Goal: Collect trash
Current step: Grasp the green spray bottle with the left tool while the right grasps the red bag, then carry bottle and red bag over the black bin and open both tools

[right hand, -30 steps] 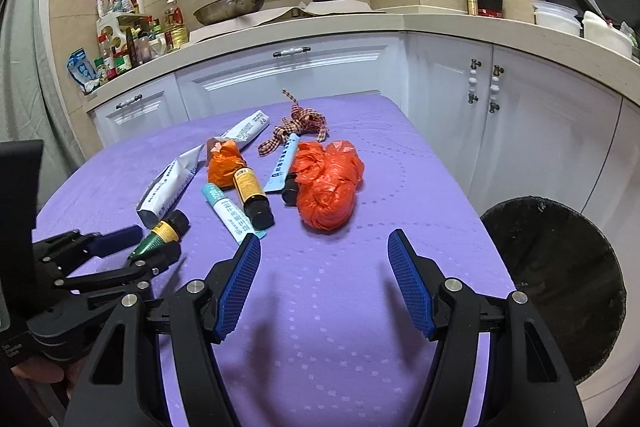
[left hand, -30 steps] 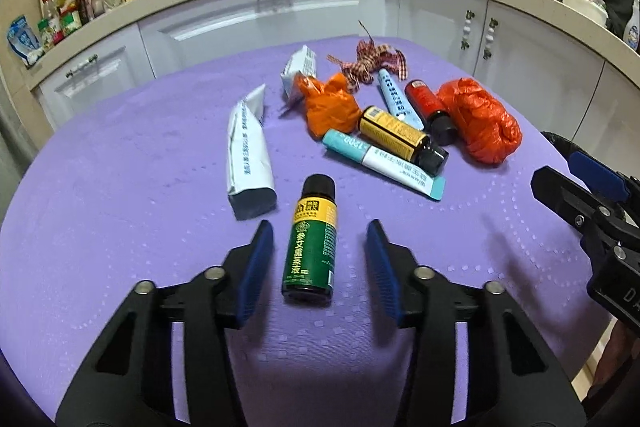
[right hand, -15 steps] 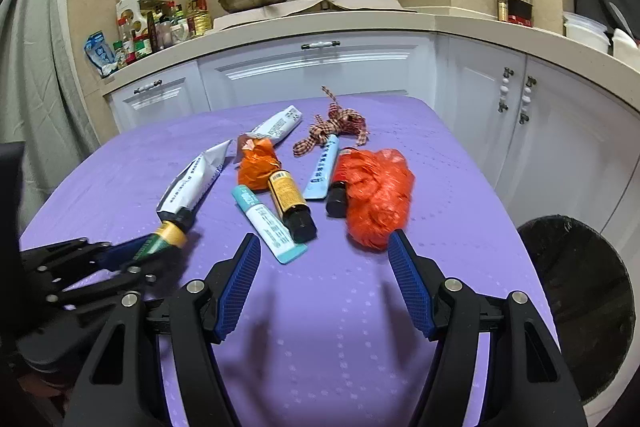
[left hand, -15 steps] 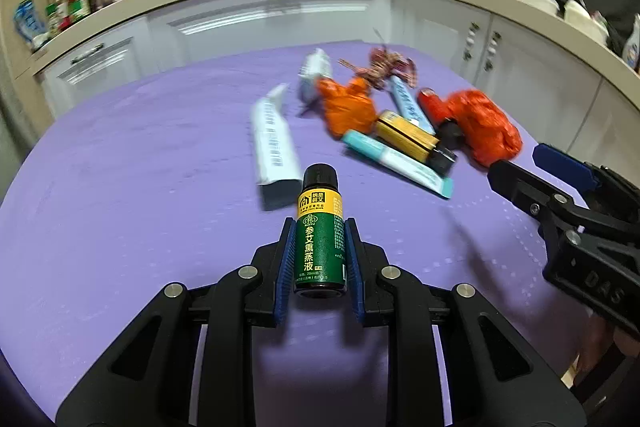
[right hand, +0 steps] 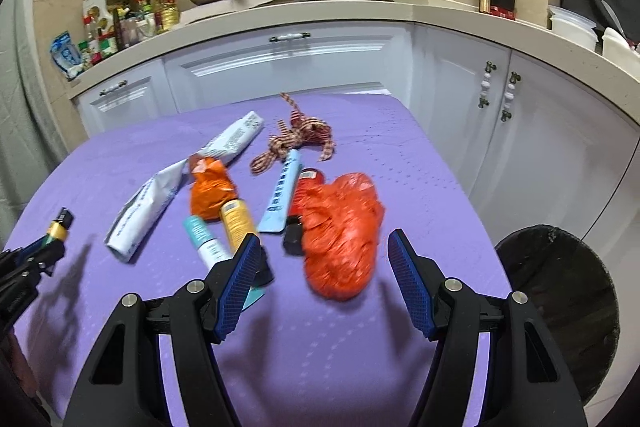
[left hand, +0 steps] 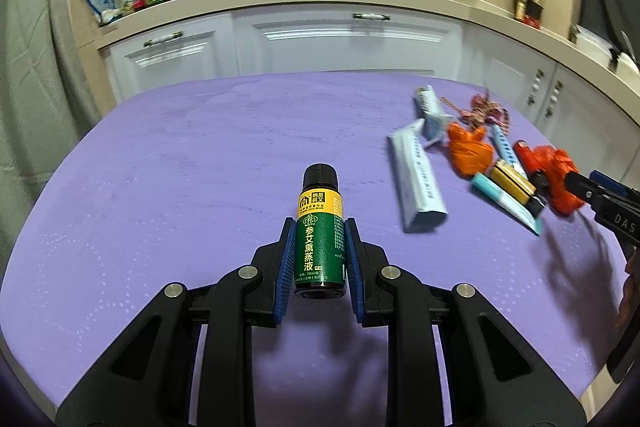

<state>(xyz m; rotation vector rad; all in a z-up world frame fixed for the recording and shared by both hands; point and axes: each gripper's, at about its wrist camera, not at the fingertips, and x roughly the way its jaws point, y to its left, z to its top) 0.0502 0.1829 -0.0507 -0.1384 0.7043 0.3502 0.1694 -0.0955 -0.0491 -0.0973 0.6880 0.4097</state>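
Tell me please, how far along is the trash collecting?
Early stage. Nothing visibly collected yet; the bin's inside is too dark to tell. In hand: the left gripper is shut on the green bottle. The open right gripper approaches the red plastic bag. Tubes, bottles and ribbon remain on the purple table.

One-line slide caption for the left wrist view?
Left gripper clamps a green bottle above the purple table, trash pile to the right.
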